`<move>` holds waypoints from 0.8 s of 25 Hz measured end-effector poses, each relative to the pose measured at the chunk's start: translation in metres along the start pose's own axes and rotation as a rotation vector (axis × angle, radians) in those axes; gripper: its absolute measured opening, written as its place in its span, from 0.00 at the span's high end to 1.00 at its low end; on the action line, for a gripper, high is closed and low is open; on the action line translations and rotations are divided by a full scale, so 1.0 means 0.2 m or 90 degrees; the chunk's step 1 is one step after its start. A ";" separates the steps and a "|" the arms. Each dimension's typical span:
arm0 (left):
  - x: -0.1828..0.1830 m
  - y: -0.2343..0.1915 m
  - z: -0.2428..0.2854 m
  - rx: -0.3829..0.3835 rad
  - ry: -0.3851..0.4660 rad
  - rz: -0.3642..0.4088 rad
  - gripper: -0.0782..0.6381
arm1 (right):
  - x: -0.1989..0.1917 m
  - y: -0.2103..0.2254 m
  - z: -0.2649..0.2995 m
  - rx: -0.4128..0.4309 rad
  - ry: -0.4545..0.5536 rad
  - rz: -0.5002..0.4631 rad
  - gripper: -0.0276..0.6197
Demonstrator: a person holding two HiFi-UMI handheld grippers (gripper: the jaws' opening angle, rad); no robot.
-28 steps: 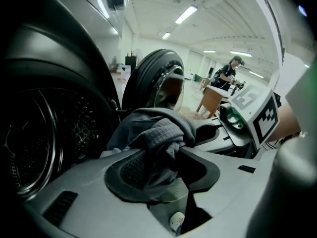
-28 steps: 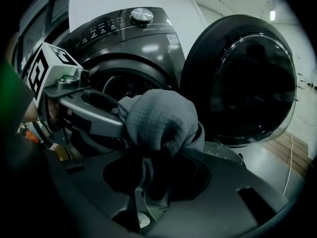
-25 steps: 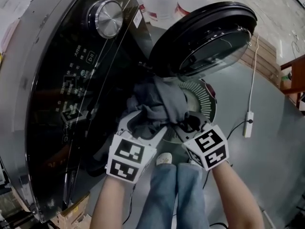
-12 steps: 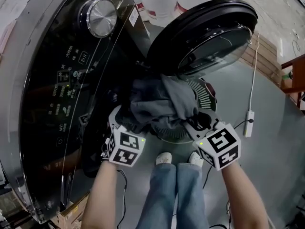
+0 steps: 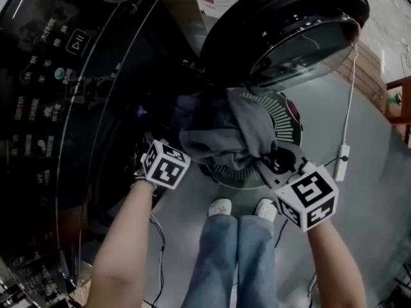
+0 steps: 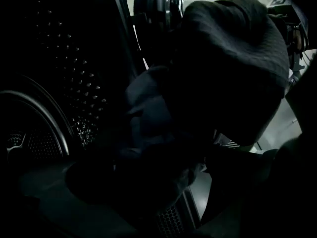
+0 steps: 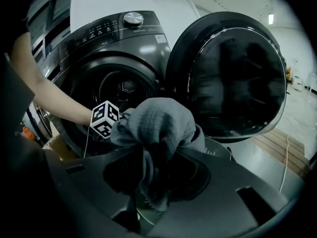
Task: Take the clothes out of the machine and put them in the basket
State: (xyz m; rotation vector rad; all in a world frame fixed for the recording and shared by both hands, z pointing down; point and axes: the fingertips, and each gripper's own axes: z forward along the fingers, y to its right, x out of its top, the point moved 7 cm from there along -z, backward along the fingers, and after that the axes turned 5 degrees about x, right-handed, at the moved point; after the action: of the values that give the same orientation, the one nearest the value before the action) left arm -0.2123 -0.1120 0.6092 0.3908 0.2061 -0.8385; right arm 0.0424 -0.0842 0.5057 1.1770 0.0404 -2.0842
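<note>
1. Two grippers work at the mouth of the washing machine [image 5: 58, 95], and its round door [image 5: 289, 24] stands swung open.
2. From the head view, the right gripper [image 5: 273, 159] has its jaws closed on a grey garment [image 5: 225, 130]. The garment is a bunched mass hanging in front of the opening and above the ribbed basket [image 5: 287, 124].
3. The right gripper view shows this from close up. The grey garment [image 7: 158, 128] runs down between the jaws of the right gripper [image 7: 148, 197] and is pinched there, with the basket [image 7: 223, 148] just behind it.
4. That view alone looks straight into the drum [image 7: 124, 90], with the person's left forearm [image 7: 54, 100] reaching across in front of it.
5. In the head view the left gripper [image 5: 157, 159] pokes into the dark opening, and its jaws are out of sight.
6. The left gripper view is nearly black. It shows the perforated drum wall [image 6: 74, 83], dark clothing [image 6: 148, 118] at the drum mouth and the grey garment [image 6: 233, 58] hanging at upper right. It is too dark to tell whether these jaws are apart or closed.
7. Only the head view shows the person's jeans [image 5: 237, 255], pale shoes [image 5: 221, 207] and a white cable [image 5: 347, 108].
</note>
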 end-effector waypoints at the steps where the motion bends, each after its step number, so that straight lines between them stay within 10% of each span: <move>1: -0.01 0.00 0.03 -0.007 -0.014 0.007 0.13 | -0.02 0.01 0.01 -0.004 -0.003 0.003 0.78; 9: -0.03 -0.06 0.15 -0.044 -0.065 -0.036 0.14 | -0.08 0.04 0.07 -0.012 -0.017 0.001 0.78; 13: -0.02 -0.09 0.03 -0.003 -0.026 -0.077 0.75 | -0.09 0.01 0.09 0.002 -0.038 -0.026 0.78; 20: 0.06 -0.01 -0.33 0.042 0.051 -0.166 0.78 | -0.08 0.02 0.00 -0.029 -0.046 0.006 0.78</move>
State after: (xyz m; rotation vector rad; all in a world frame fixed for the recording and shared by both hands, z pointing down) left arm -0.2082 -0.0947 0.5453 0.4655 0.3083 -1.0890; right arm 0.0490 -0.0779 0.5186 1.0722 0.0482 -2.1047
